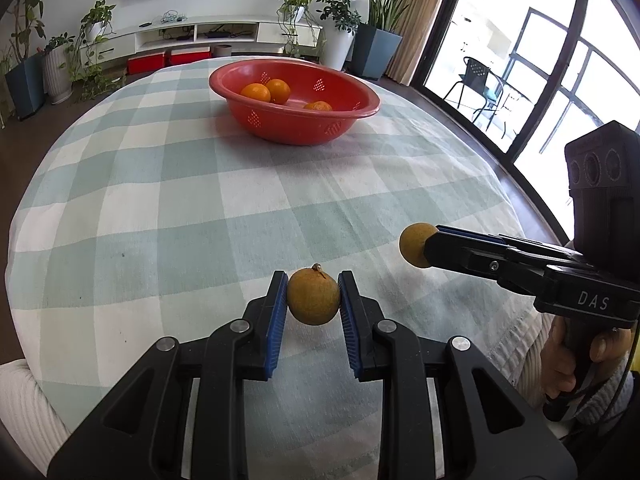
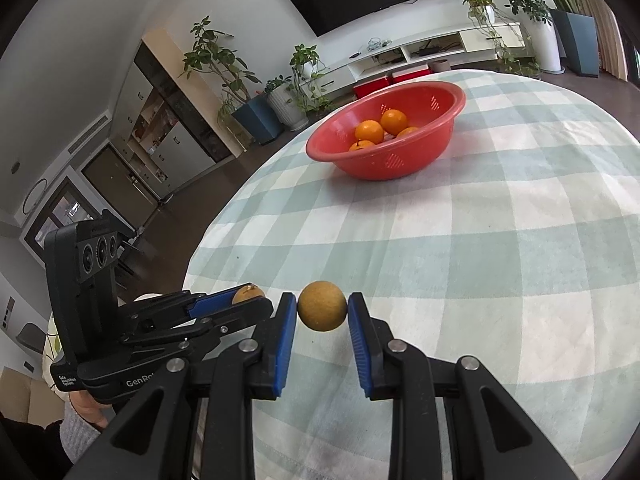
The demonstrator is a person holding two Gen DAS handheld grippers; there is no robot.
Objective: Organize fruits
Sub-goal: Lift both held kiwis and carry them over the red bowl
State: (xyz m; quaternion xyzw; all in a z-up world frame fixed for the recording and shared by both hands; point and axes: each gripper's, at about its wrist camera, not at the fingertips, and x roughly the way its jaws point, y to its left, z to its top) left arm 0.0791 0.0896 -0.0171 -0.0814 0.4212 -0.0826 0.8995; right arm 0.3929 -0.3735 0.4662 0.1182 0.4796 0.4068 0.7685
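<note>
Carrying two brown fruits at once: stemmed fruit (image 1: 313,296) clamped between the blue pads of the left claw (image 1: 313,304), stem up, lifted clear of the checked cloth on the counter (image 1: 160,200). Round fruit (image 2: 322,311) pinched the same way in the right claw (image 2: 322,314), also off the cloth, just to the right of the left claw's tip. Red bowl (image 1: 294,98) well ahead of both claws, across open cloth, already holding oranges (image 1: 256,92); four counted from the right wrist view. Step in hand, by the look of it: transport of the picked fruits toward the bowl. Next move likely calls for reaching forward over the rim with pads kept clamped, one claw at a time to avoid a knock, then parting the pads low above the oranges.
</note>
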